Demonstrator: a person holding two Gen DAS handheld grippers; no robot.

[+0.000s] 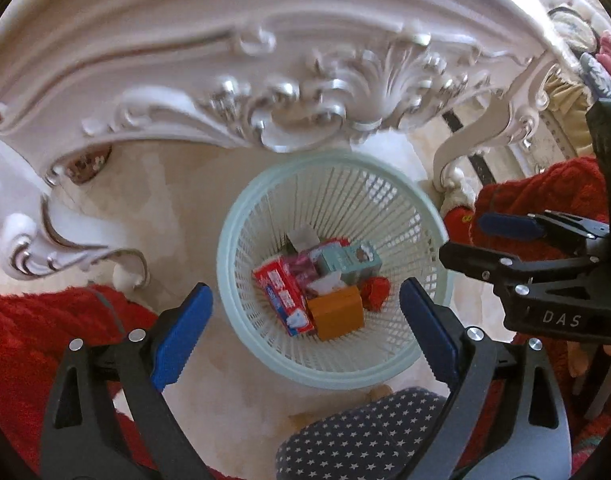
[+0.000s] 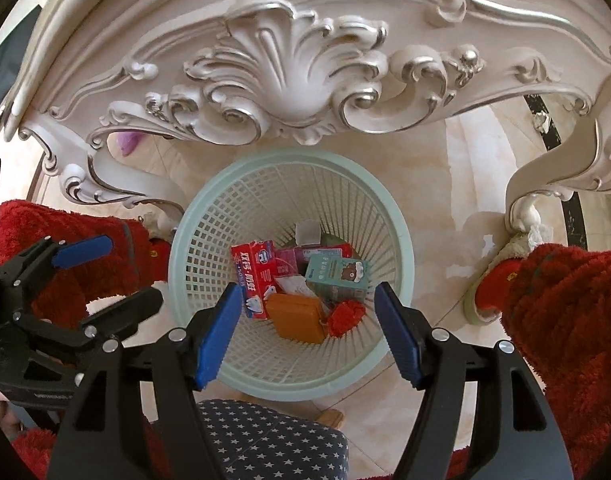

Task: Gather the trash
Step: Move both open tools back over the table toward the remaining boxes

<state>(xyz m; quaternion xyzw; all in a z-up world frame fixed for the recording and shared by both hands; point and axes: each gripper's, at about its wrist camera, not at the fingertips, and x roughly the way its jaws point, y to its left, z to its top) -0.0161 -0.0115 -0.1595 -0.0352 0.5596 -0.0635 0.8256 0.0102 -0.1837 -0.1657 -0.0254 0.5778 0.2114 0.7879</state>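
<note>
1. Left gripper (image 1: pixel 305 332): fingers wide apart, nothing between the pads, poised above the basket (image 1: pixel 437 288).
2. Right gripper (image 2: pixel 307 330): fingers apart, empty, also above the basket.
3. Trash lies at the basket bottom: red toothpaste box (image 2: pixel 255 278), orange box (image 2: pixel 301 318), teal carton (image 2: pixel 337 276), red crumpled piece (image 2: pixel 347 316).
4. Basket stands on the floor beside the carved white table (image 2: pixel 289 76).
</note>
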